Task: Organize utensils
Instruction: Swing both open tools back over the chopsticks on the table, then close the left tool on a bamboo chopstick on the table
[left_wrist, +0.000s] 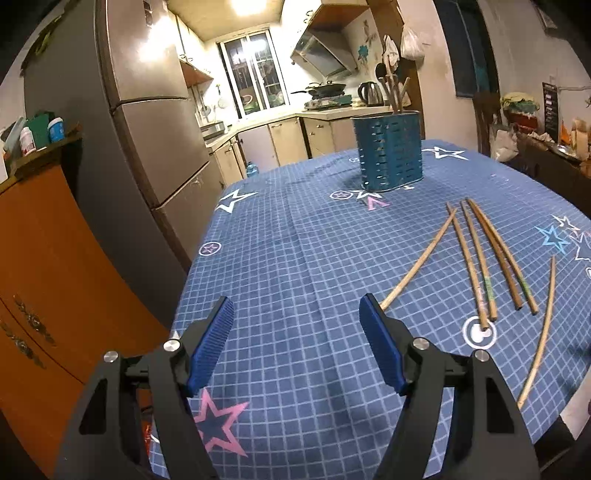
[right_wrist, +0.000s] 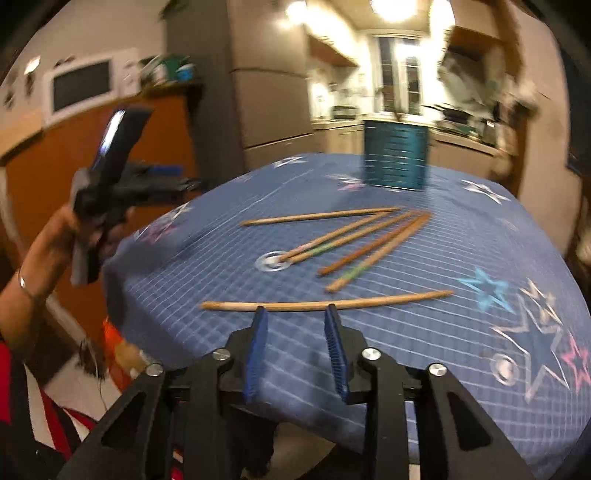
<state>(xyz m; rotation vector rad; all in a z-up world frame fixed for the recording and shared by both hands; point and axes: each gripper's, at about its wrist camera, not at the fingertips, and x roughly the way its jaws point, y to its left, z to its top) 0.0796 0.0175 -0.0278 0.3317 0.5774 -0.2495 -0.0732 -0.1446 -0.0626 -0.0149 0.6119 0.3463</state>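
Note:
Several wooden chopsticks (left_wrist: 480, 258) lie loose on the blue checked tablecloth (left_wrist: 295, 240), fanned out to the right of my left gripper (left_wrist: 297, 306). That gripper hovers over the cloth, open and empty. A blue perforated utensil holder (left_wrist: 388, 151) stands upright at the table's far side with several utensils (left_wrist: 393, 92) in it. In the blurred right wrist view, my right gripper (right_wrist: 295, 312) is partly open with nothing between its pads. Its tips sit just short of the nearest chopstick (right_wrist: 325, 303), which lies crosswise. The other chopsticks (right_wrist: 354, 243) and the holder (right_wrist: 397, 155) lie beyond.
A person's hand (right_wrist: 62, 232) holds the left gripper off the table's left edge. A grey fridge (left_wrist: 155, 122) and an orange cabinet (left_wrist: 44, 258) stand to the left of the table. A kitchen counter (left_wrist: 332, 110) runs behind the holder. The table's near edge (right_wrist: 332, 435) is below the right gripper.

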